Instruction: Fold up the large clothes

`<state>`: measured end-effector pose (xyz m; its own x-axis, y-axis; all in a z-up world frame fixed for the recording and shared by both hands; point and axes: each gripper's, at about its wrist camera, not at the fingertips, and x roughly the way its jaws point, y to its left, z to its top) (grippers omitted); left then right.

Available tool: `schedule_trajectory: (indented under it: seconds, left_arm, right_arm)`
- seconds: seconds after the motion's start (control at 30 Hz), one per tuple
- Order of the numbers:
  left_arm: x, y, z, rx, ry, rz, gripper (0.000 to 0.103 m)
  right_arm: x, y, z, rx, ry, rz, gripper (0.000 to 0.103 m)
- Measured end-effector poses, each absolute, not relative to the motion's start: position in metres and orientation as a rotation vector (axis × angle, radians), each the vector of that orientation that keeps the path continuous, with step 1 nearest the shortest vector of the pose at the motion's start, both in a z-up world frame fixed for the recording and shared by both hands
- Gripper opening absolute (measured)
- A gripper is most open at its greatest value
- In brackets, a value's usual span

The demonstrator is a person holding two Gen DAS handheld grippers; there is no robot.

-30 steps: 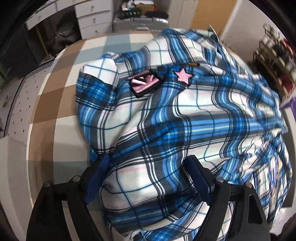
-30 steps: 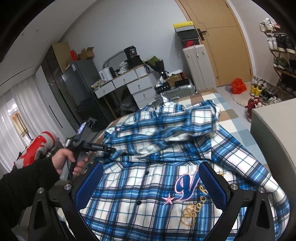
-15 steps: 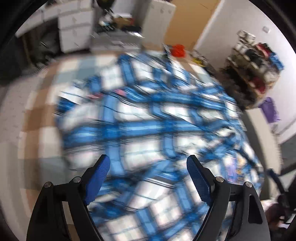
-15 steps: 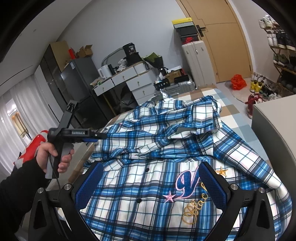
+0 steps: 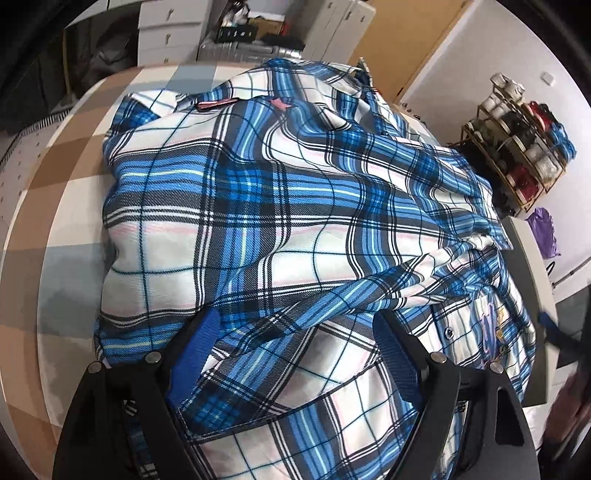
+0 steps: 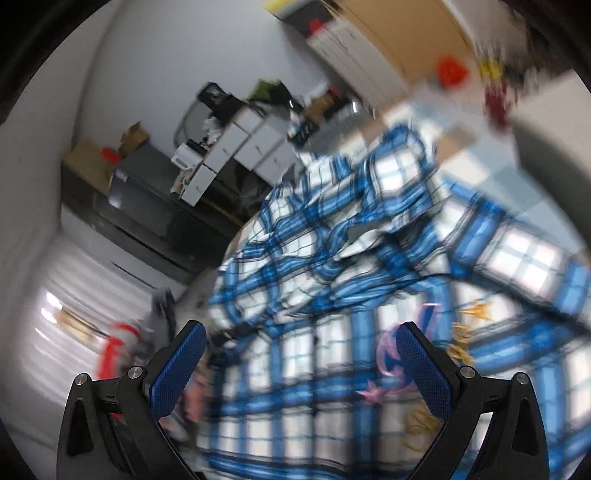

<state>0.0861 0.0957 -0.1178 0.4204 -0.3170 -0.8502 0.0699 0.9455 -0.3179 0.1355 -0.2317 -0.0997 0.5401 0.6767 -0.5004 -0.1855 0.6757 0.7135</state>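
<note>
Left wrist view: blue, white and black plaid cotton shirt (image 5: 295, 206) lies rumpled across a surface covered in a brown, grey and white checkered cloth (image 5: 70, 206); bed or desk, cannot tell. Left gripper (image 5: 295, 347) sits low over the near part of the shirt, jaws released and wide, blue pads either side of a plaid fold, not pinching it. Pink patches (image 5: 216, 104) show near the far edge of the shirt. Wooden shoe rack (image 5: 517, 147) stands off to the right by the wall, white drawers (image 5: 170, 33) behind.

Right wrist view: heavily blurred and tilted. Right gripper (image 6: 299, 354) jaws spread wide, nothing between the pads; same shirt (image 6: 369, 295) below and ahead of it, pink and gold embroidered lettering (image 6: 443, 343) by the right pad. White drawer unit (image 6: 236, 155) and a tan door (image 6: 406, 40) lie in the background.
</note>
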Motion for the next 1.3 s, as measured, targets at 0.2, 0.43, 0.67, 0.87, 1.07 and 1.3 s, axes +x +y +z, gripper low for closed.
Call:
schedule_trajectory:
  seconds: [0.2,0.43,0.67,0.87,1.07,1.3]
  left_arm:
    - [0.083,0.093,-0.113,-0.225,1.123,-0.266,0.081]
    - [0.084,0.103,-0.114,-0.255,1.148,-0.345,0.081]
    - [0.080,0.112,-0.112,-0.290,1.144,-0.361,0.081]
    - [0.078,0.112,-0.112,-0.272,1.144,-0.341,0.081]
    - [0.076,0.119,-0.113,-0.284,1.151,-0.333,0.081]
    - [0.074,0.120,-0.112,-0.273,1.157,-0.313,0.081]
  right_arm:
    - [0.238,-0.215,-0.122,0.782,1.064,0.530,0.103]
    - [0.282,-0.194,-0.141,0.688,1.156,0.307,0.092]
    - [0.279,-0.177,-0.120,0.331,1.022,0.068,0.013]
    - [0.251,-0.161,-0.084,0.067,0.828,0.074,0.011]
    - [0.254,-0.176,-0.119,0.001,0.993,0.006,0.011]
    - [0.238,-0.194,-0.128,0.010,1.079,0.057,0.023]
